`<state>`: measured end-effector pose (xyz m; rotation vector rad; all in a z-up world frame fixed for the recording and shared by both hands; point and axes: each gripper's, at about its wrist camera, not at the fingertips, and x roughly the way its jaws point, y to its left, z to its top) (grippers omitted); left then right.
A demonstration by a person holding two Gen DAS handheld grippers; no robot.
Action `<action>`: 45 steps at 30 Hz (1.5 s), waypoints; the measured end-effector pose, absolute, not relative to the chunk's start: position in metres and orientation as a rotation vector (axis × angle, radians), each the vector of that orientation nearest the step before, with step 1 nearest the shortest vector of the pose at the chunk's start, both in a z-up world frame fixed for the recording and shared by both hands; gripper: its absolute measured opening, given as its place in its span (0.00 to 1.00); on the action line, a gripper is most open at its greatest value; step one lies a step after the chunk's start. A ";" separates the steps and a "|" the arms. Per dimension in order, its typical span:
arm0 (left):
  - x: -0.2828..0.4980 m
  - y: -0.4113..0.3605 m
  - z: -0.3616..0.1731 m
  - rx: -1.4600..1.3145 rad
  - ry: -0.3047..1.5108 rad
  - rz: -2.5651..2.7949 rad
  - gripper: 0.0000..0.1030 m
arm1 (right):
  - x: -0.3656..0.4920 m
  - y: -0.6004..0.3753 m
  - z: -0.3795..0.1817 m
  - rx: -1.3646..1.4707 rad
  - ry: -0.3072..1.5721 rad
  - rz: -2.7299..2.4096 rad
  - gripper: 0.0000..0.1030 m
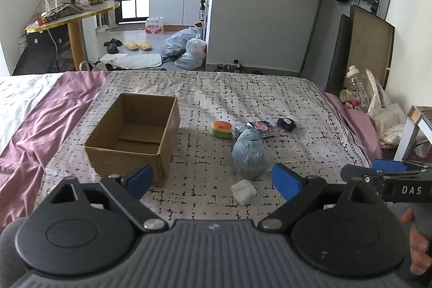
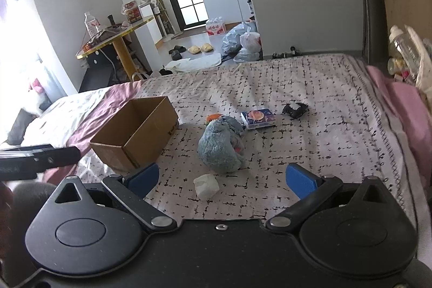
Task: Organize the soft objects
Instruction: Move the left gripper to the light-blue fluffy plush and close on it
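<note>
An open, empty cardboard box (image 1: 135, 136) (image 2: 137, 134) sits on the patterned bedspread. To its right lie a blue plush toy (image 1: 250, 153) (image 2: 220, 146), a small burger plush (image 1: 222, 129), a tissue pack (image 1: 262, 128) (image 2: 257, 119), a black soft item (image 1: 285, 124) (image 2: 294, 109) and a crumpled white tissue (image 1: 243, 190) (image 2: 206, 186). My left gripper (image 1: 213, 180) is open and empty, just short of the box and plush. My right gripper (image 2: 222, 180) is open and empty, with the white tissue between its fingers' line and the blue plush beyond.
The bed (image 1: 216, 88) has a purple sheet (image 1: 40, 131) on the left and a pink edge (image 2: 399, 99) on the right. Beyond the foot are bags (image 1: 186, 47), slippers and a yellow-edged table (image 1: 73, 12). Clutter and a bottle (image 1: 359, 85) stand at the bed's right.
</note>
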<state>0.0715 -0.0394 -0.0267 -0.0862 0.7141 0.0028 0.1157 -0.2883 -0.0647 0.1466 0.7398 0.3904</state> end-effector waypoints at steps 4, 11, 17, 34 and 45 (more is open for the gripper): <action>0.087 -0.048 -0.033 -0.092 0.729 -0.003 0.86 | 0.134 -0.291 -0.069 0.182 0.772 0.379 0.91; 0.113 -0.058 -0.041 -0.110 0.740 0.004 0.76 | 0.162 -0.297 -0.077 0.229 0.781 0.345 0.80; 0.137 -0.064 -0.052 -0.136 0.764 0.007 0.67 | 0.189 -0.302 -0.085 0.290 0.814 0.314 0.69; 0.207 -0.085 -0.096 -0.186 0.833 0.024 0.48 | 0.235 -0.313 -0.129 0.418 0.847 0.304 0.56; 0.234 -0.105 -0.122 -0.200 0.910 -0.009 0.42 | 0.249 -0.330 -0.167 0.594 0.948 0.226 0.59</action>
